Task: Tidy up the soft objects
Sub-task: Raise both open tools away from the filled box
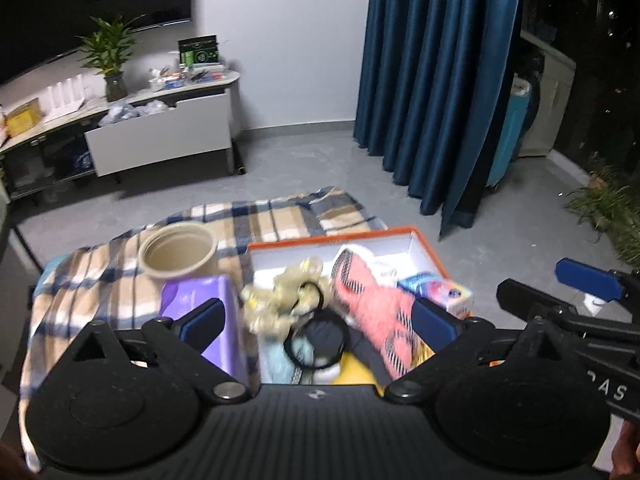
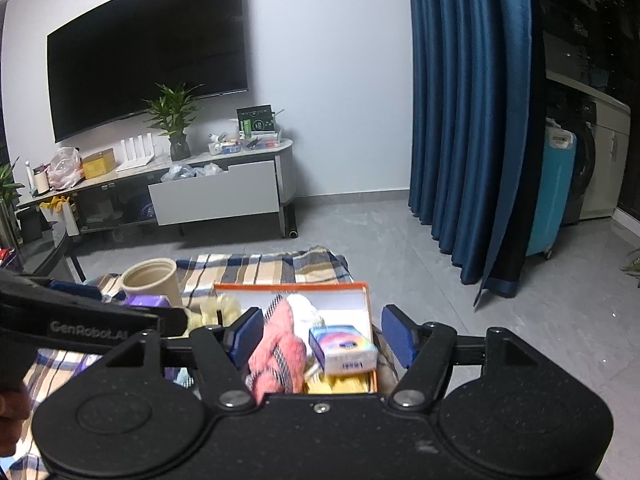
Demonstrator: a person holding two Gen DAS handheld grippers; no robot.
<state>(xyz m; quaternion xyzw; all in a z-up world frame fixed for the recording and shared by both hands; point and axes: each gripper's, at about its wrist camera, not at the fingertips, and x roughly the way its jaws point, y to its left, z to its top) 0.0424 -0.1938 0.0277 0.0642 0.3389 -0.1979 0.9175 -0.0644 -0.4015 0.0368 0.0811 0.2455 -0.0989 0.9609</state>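
Pink knitted cloth (image 1: 372, 312) with dark striped patches draped in the orange-rimmed box (image 1: 416, 236), lying from the box's white interior toward the near edge, right between the left gripper's spread blue pads. Beside it on the left, a fuzzy cream scrunchie (image 1: 280, 300) with a black hair tie (image 1: 316, 336) looped just below, atop pale blue fabric and something dark. Over on the right of the cloth, a small rainbow-printed packet (image 1: 440, 292) and a bit of yellow underneath. Left gripper (image 1: 316, 320) wide open above the box, holding nothing. Right gripper (image 2: 320, 338) also spread wide, empty, hovering over the same box with the pink cloth and packet framed between its fingers. Outside the box, a purple pack (image 1: 216, 312) just left, touching a beige ribbed cup (image 1: 178, 254) standing upright behind it. All resting on a plaid blanket (image 1: 260, 216) in blue, tan and white. Farther out: grey floor, blue curtain (image 1: 436, 80), white TV cabinet (image 1: 160, 132) with drawer pulled open, potted plant (image 1: 108, 52), dark television (image 2: 148, 48) on the wall.
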